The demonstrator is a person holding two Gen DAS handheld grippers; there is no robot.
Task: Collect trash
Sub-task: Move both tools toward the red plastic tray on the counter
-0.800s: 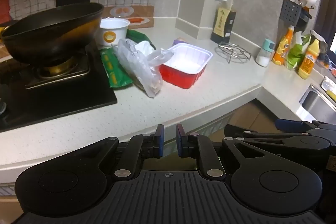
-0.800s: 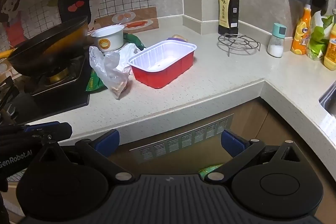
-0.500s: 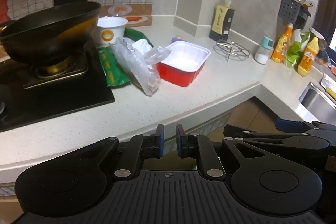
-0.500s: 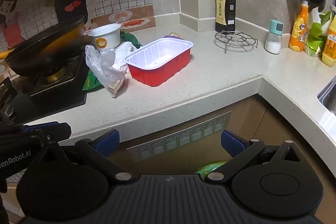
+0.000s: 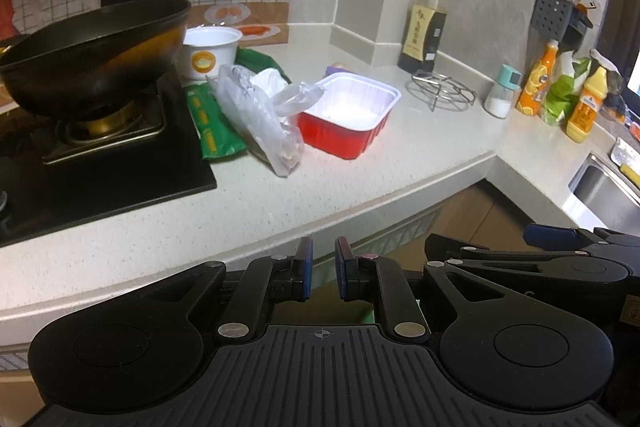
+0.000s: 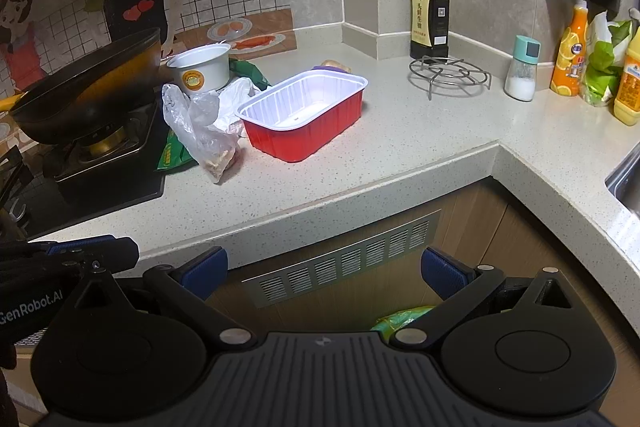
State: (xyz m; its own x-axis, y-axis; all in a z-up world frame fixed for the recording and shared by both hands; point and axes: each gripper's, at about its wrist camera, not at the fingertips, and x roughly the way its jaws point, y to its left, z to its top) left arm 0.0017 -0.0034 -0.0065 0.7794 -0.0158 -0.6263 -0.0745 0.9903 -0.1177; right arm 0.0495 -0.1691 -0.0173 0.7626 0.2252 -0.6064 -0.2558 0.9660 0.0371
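We see a wok [image 5: 92,55] beside the plastic bag [image 5: 260,115] and red tray [image 6: 304,119], well beyond our narrow, empty left tongs [image 5: 323,269] and wide, empty right tongs [image 6: 324,273].

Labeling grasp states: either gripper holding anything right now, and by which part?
Nothing held. Left gripper nearly shut on air; right gripper wide open, both short of the counter.

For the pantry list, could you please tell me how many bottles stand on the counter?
3: a dark sauce bottle in the back corner, an orange bottle and a yellow bottle at the far right. Others may be hidden.
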